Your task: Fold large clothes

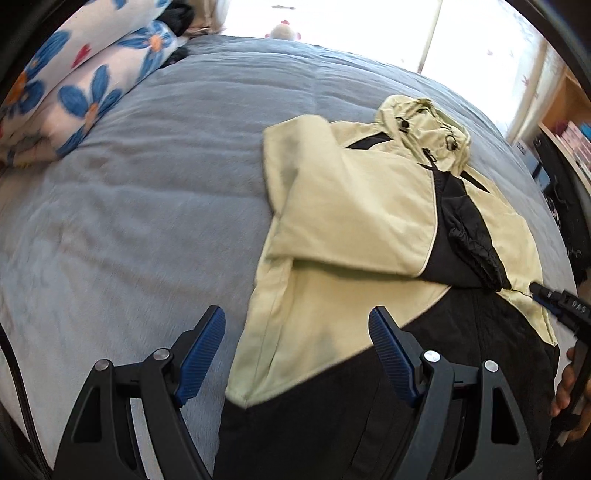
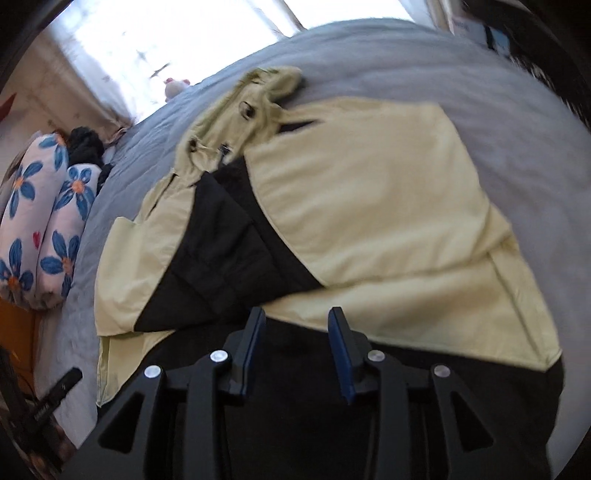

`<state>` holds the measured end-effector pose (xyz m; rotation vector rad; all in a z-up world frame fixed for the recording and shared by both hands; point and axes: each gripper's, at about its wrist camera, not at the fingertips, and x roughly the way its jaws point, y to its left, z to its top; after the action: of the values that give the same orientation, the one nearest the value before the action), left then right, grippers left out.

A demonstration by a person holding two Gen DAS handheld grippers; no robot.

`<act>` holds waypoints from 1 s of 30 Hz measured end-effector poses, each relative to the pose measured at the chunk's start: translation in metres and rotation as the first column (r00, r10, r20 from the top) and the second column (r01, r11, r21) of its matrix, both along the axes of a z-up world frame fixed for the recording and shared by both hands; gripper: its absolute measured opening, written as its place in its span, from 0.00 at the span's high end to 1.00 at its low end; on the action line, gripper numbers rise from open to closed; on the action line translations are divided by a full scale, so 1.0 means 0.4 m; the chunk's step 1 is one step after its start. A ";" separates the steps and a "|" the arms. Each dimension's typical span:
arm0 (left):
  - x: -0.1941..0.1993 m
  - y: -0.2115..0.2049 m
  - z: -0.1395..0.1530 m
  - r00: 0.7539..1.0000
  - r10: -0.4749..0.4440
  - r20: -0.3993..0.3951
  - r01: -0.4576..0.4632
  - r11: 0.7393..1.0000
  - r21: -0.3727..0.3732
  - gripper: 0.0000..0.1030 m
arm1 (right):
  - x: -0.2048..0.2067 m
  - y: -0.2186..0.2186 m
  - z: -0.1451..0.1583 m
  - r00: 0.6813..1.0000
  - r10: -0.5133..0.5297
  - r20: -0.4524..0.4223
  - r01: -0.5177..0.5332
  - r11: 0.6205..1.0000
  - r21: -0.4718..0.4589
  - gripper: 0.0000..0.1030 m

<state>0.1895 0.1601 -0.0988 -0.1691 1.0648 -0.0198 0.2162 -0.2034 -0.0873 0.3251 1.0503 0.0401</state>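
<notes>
A pale yellow-green and black hooded jacket (image 1: 351, 206) lies flat on the grey bed cover (image 1: 147, 184), its hood (image 1: 424, 122) pointing away from me. Both sleeves are folded across its chest, their black cuffs meeting near the middle. My left gripper (image 1: 297, 328) hangs wide open over the jacket's left lower edge, nothing between its blue pads. My right gripper (image 2: 297, 321) is open over the black lower part of the jacket (image 2: 369, 206), its jaws empty. In the left wrist view the right gripper (image 1: 554, 299) shows at the right edge, held by a hand (image 1: 569, 391).
Two floral pillows (image 1: 74, 85) lie at the far left of the bed, with a dark bundle (image 2: 86, 146) behind them. A small plush toy (image 1: 282, 32) sits at the far edge before a bright window. A shelf (image 1: 569, 122) stands right of the bed.
</notes>
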 end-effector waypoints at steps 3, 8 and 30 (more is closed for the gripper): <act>0.075 -0.009 -0.003 1.000 -0.011 -0.011 0.012 1.000 0.018 0.24 | 0.049 0.084 0.037 0.993 0.106 0.058 -0.102 0.992 -0.072 0.56; 0.204 -0.009 -0.043 0.997 -0.016 -0.076 0.015 1.000 -0.006 0.24 | 0.098 0.269 -0.001 0.940 0.339 0.043 -0.317 0.913 -0.258 0.47; 0.344 -0.043 -0.118 0.994 -0.022 -0.112 0.027 0.999 0.044 0.24 | 0.244 -0.237 -0.139 0.978 -0.175 -0.113 0.194 0.963 0.185 0.71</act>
<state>0.3271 0.1428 -0.1462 -0.1174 1.1775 -0.0085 0.3137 -0.2984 -0.1429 0.6076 1.1093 -0.0403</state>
